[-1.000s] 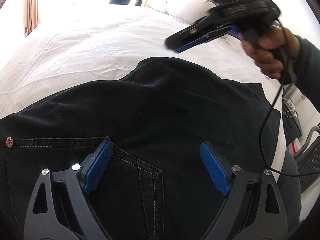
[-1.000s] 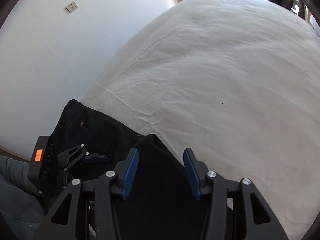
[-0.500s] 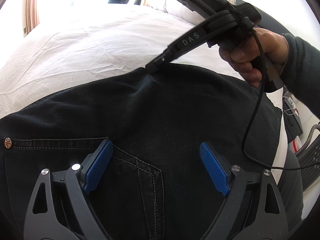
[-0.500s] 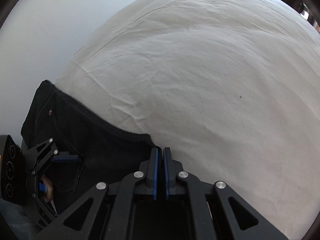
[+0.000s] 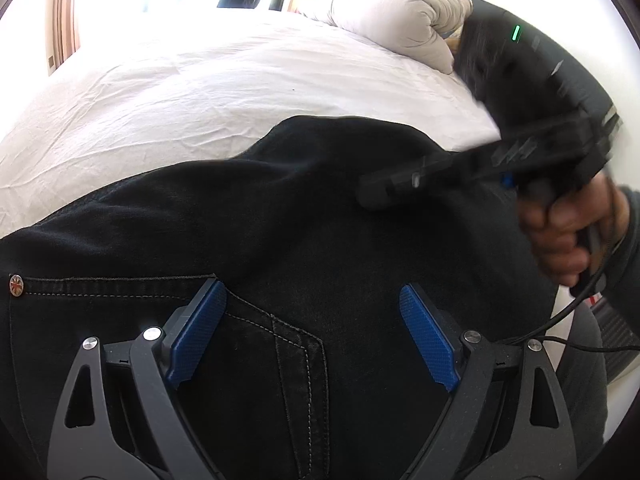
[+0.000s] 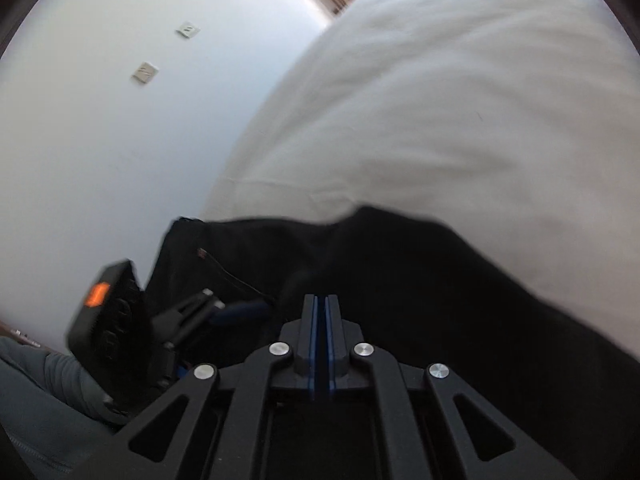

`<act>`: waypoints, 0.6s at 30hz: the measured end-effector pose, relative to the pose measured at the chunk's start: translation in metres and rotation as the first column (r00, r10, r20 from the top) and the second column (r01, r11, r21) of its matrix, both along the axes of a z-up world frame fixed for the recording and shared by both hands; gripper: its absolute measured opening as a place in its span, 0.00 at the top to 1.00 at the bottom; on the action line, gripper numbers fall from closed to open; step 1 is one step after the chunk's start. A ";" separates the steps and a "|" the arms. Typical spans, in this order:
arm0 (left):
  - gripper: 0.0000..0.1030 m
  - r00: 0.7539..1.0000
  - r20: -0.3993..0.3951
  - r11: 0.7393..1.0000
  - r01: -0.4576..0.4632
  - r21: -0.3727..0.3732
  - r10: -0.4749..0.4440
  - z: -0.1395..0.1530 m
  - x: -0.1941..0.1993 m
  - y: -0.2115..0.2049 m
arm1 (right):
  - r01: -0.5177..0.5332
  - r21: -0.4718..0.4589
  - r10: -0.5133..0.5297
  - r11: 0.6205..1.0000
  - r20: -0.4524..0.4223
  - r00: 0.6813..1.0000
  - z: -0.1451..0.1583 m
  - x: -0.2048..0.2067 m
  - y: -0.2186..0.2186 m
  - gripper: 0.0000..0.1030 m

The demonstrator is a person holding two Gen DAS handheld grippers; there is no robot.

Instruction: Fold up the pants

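The left gripper (image 5: 312, 336) hung with fingers spread over the back pocket of the black pants (image 5: 280, 216) on the bed (image 5: 200, 80). Farther along them, the right gripper (image 6: 320, 312) had its 2 pads pressed together; whether cloth sat between, I couldn't tell.

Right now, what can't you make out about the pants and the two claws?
- Whether the shut right claw pinches the pants: motion blur in both views.
- Pant legs and hems: cut off by the frame edges.
- How many layers are folded: black fabric hides creases.
- Whether the open left claw touches the cloth: left wrist view cannot tell.
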State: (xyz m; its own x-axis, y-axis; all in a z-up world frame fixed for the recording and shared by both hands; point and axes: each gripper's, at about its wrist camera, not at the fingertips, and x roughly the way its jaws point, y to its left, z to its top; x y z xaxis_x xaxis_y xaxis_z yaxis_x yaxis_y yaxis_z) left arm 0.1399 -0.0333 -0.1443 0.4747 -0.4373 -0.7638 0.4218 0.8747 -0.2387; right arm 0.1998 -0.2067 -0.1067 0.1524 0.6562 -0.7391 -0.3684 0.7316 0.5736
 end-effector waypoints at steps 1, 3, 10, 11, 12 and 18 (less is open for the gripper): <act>0.14 1.000 0.001 1.000 0.000 0.009 0.000 0.000 0.000 -0.001 | 0.058 -0.014 -0.058 0.998 -0.033 0.998 -0.015 0.000 -0.016 1.00; 0.14 1.000 0.000 1.000 0.001 0.016 -0.001 0.000 -0.001 -0.002 | 0.221 0.110 -0.215 0.969 -0.069 0.974 -0.025 -0.005 -0.072 1.00; 0.14 1.000 -0.004 0.998 -0.004 0.069 0.004 0.004 0.000 -0.009 | 0.788 -0.021 -0.788 0.616 -0.014 0.616 -0.021 -0.088 -0.303 1.00; 0.14 1.000 -0.007 0.997 -0.009 0.077 0.009 0.005 -0.001 -0.011 | 0.840 -0.042 -0.841 0.541 0.003 0.542 -0.018 -0.105 -0.327 1.00; 0.14 1.000 -0.010 0.997 -0.016 0.082 0.017 0.006 -0.001 -0.011 | 0.885 -0.086 -0.888 0.457 0.017 0.460 -0.013 -0.122 -0.346 0.93; 0.14 0.997 -0.030 0.995 -0.064 0.071 0.066 0.008 -0.003 -0.009 | 0.704 0.253 -0.711 0.664 -0.078 0.699 0.016 -0.163 -0.304 0.45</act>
State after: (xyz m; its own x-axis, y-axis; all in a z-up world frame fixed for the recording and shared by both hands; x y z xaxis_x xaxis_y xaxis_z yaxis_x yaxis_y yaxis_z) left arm 0.1369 -0.0424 -0.1366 0.4750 -0.3514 -0.8068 0.3564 0.9151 -0.1888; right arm 0.0372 -0.5109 -0.0904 0.6629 0.4985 -0.5586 0.1842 0.6146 0.7671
